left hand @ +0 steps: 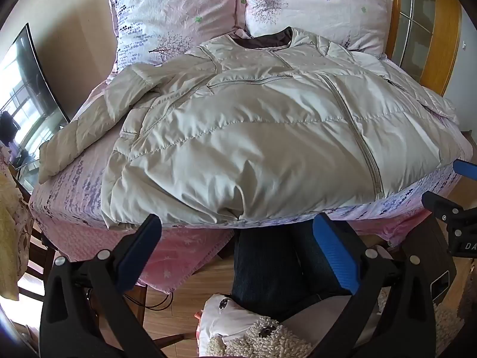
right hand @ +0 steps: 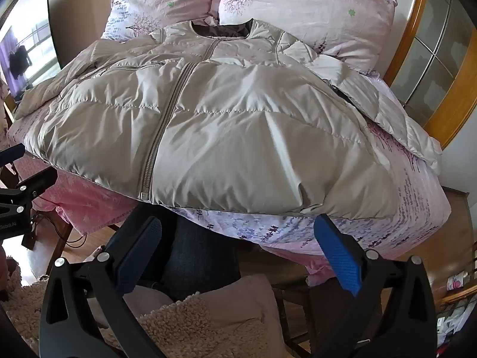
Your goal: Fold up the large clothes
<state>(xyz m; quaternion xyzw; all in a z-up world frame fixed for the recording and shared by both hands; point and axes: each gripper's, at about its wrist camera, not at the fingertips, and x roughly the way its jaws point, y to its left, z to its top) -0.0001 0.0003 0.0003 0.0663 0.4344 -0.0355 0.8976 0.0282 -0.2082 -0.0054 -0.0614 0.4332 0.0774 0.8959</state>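
1. The beige puffer jacket [left hand: 253,137] lies spread face up on the surface [left hand: 74,191], which is draped in a pink floral sheet, with the zipper [right hand: 167,119] running from collar to hem.
2. Its hem reaches right to the near edge of the surface, bulging slightly over it above the person's jeans-clad legs [left hand: 268,268].
3. The left hand-held gripper [left hand: 235,235] hangs just off that near edge, blue pads spread wide, nothing between them.
4. The right hand-held gripper [right hand: 238,235] sits the same way further along the hem, released and empty.
5. One sleeve [left hand: 89,131] stretches out flat toward the left edge, near a dark screen [left hand: 26,89]; bare sheet shows beside it.
6. The other sleeve [right hand: 387,113] trails off toward the right edge, close to a wooden-framed glass door [right hand: 432,59].
7. Two floral pillows [left hand: 179,15] stand at the far edge, touching the collar, so little room there.
8. Open wooden floor [left hand: 193,283] below the near edge, with fluffy slippers [left hand: 259,337] at the bottom of the left wrist view.
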